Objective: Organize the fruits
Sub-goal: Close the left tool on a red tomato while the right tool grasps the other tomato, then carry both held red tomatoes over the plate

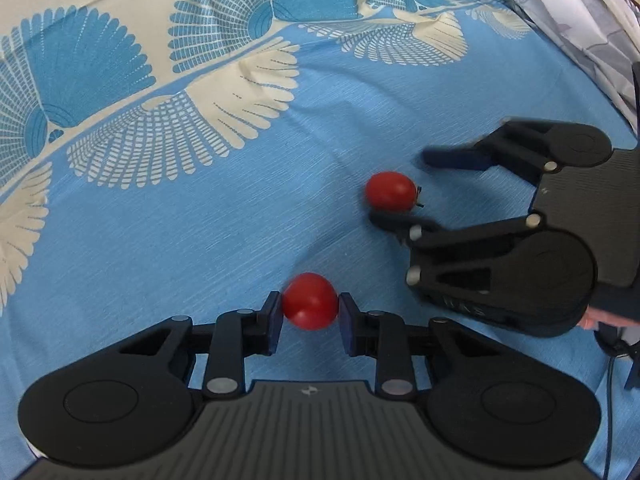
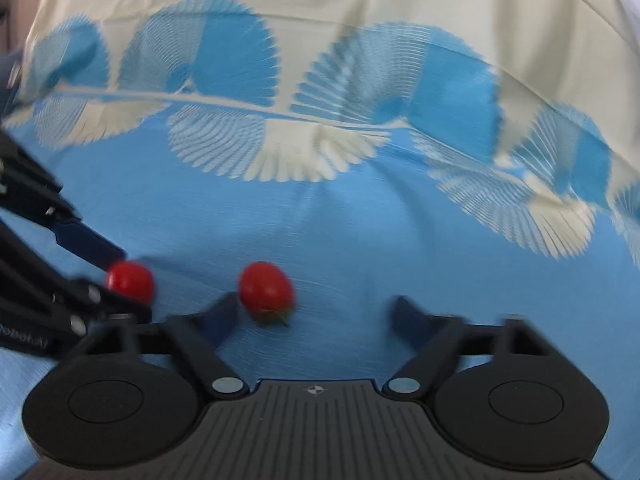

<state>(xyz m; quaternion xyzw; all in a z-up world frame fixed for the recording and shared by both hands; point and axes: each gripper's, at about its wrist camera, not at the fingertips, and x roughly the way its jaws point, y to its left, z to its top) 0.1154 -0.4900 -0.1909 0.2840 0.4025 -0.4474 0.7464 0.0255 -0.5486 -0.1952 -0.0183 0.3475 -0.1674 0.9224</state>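
Observation:
My left gripper (image 1: 310,306) is shut on a small red tomato (image 1: 310,301), held between its blue pads just above the blue cloth. A second red tomato (image 1: 391,191) with a green stem lies on the cloth between the spread fingers of my right gripper (image 1: 398,188), close to the nearer finger. In the right wrist view my right gripper (image 2: 316,312) is open, and that tomato (image 2: 266,286) lies by its left finger. The left gripper's tomato (image 2: 130,279) shows at the left there.
A blue cloth with cream and blue fan patterns (image 1: 160,140) covers the surface, with folds toward the back. A crinkled silvery sheet (image 1: 592,12) lies at the far right edge. A dark cable (image 1: 610,364) runs at the right.

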